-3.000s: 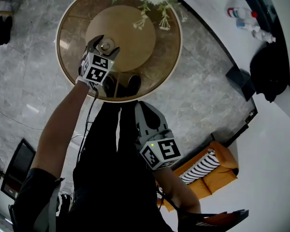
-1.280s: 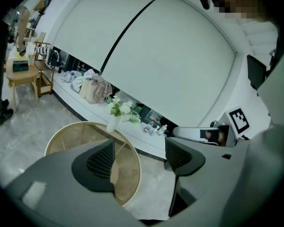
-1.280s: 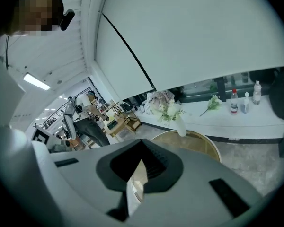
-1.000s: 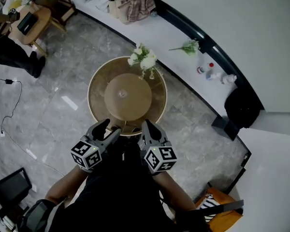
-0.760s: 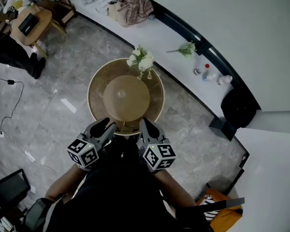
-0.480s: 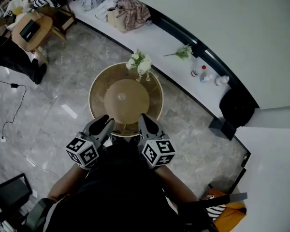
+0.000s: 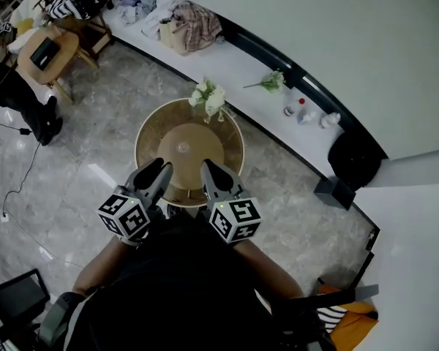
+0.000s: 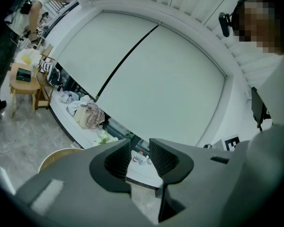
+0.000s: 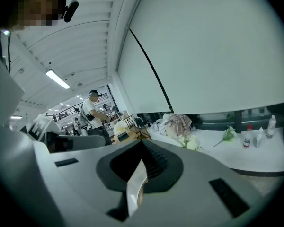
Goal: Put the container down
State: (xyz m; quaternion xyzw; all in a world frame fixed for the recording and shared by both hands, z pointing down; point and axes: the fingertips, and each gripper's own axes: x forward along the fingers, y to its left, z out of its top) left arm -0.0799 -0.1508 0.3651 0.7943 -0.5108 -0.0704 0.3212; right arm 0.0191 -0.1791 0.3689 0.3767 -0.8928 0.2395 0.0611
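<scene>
In the head view the container [image 7: 181, 148] is a small light thing standing at the middle of the round brown table [image 7: 150, 134], far below both grippers. My left gripper [image 7: 162, 170] is held high over the table's near edge, shut, with nothing in it. In the left gripper view the left gripper [image 8: 140, 149] shows only a thin slit between its pads. My right gripper [image 7: 205, 168] is beside it at the same height. In the right gripper view the right gripper [image 9: 143, 146] has its jaws together on nothing.
A white bunch of flowers [image 7: 208, 97] stands at the table's far edge. Behind it runs a long white ledge [image 7: 241, 61] with a loose flower stem [image 7: 269, 81], small bottles [image 7: 301, 112] and heaped clothes [image 7: 194, 26]. A wooden stool [image 7: 50, 47] and a person stand at far left.
Both grippers and the camera have risen, so the table looks smaller. The left jaws, spread one second ago, have closed. Three seconds ago the left gripper was down at the container.
</scene>
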